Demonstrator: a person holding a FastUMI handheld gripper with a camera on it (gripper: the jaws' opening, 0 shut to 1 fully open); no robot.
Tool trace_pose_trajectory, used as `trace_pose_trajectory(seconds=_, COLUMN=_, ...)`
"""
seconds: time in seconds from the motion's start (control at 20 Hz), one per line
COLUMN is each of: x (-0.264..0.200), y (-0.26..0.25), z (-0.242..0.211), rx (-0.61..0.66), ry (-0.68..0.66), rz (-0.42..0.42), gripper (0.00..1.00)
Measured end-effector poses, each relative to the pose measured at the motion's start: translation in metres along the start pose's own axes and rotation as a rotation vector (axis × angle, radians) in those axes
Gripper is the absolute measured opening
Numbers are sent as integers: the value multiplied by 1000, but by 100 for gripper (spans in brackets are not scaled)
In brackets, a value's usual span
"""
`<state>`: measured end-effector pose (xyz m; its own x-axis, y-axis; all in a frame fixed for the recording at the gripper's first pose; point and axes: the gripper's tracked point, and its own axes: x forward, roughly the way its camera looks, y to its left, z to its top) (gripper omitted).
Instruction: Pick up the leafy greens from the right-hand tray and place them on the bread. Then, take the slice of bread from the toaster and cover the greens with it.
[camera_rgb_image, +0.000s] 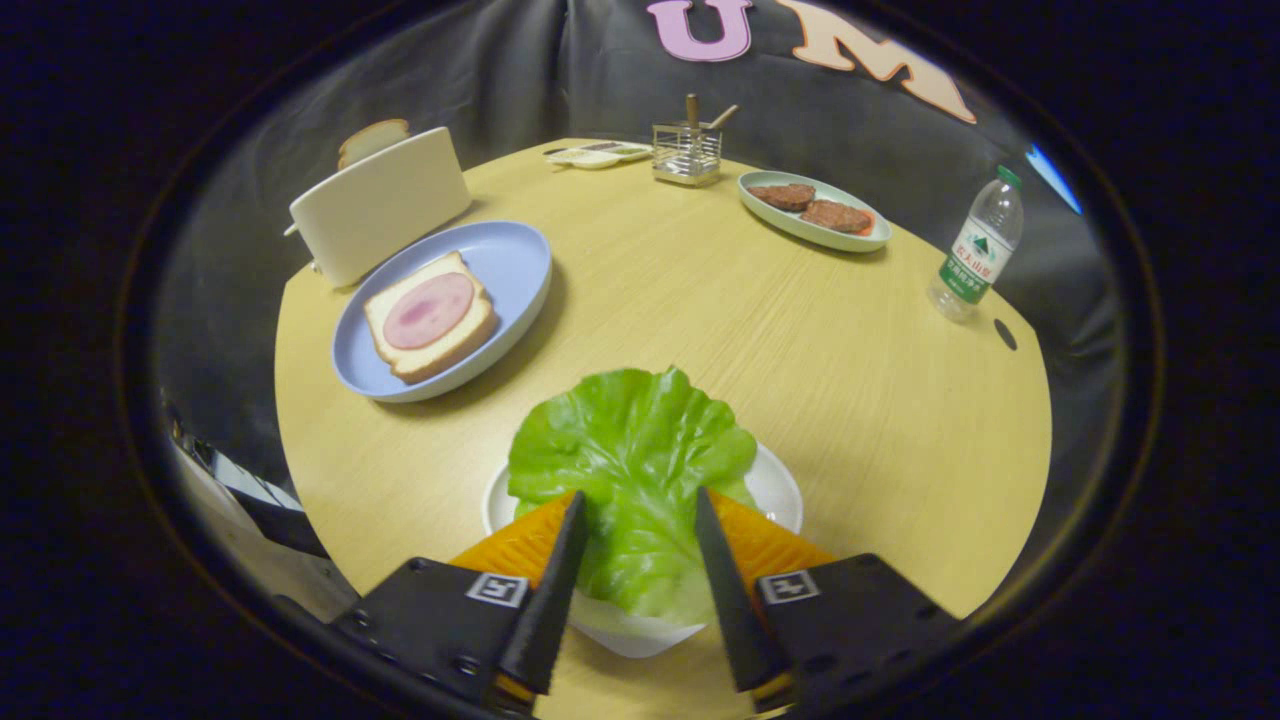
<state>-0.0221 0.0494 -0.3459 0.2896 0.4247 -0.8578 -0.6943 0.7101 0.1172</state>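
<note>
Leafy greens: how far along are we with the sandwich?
Nothing looks placed yet. The gripper fingers straddle the leafy greens over their white tray; grip unclear. The bread on the blue plate carries only ham. The slice sits in the toaster.

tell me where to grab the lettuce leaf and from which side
Grip the lettuce leaf at its near stem end, where the pale rib runs down between the fingers of the gripper. Come straight in from this side, low over the white plate. The stem end looks narrower and stiffer than the frilly far edge, and the open fingers already straddle it, so closing there seems surest.
</note>
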Motion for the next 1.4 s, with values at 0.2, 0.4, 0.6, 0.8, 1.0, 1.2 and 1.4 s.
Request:
trace_pose_trajectory(seconds=0.2, x=0, y=4, z=1, rx=7, ry=4, rz=-10, gripper=45)
trace_pose_trajectory(seconds=0.4, x=-3, y=6, z=0, rx=-21, ry=0, rz=-34, gripper=23)
trace_pose_trajectory(seconds=0.6, x=-4, y=5, z=2, rx=-79, ry=-22, rz=-89, gripper=10)
trace_pose_trajectory(seconds=0.8, x=-19, y=10, z=17, rx=-58, ry=-68, rz=-101, gripper=4)
trace_pose_trajectory(seconds=1.0, x=-33, y=22, z=36, rx=-68, ry=-113, rz=-104, gripper=4)
trace_pose_trajectory(seconds=1.2, x=-47, y=40, z=62, rx=-79, ry=-160, rz=-91, gripper=4)
trace_pose_trajectory(seconds=1.4, x=-53, y=63, z=92, rx=-84, ry=-210, rz=-69, gripper=3)
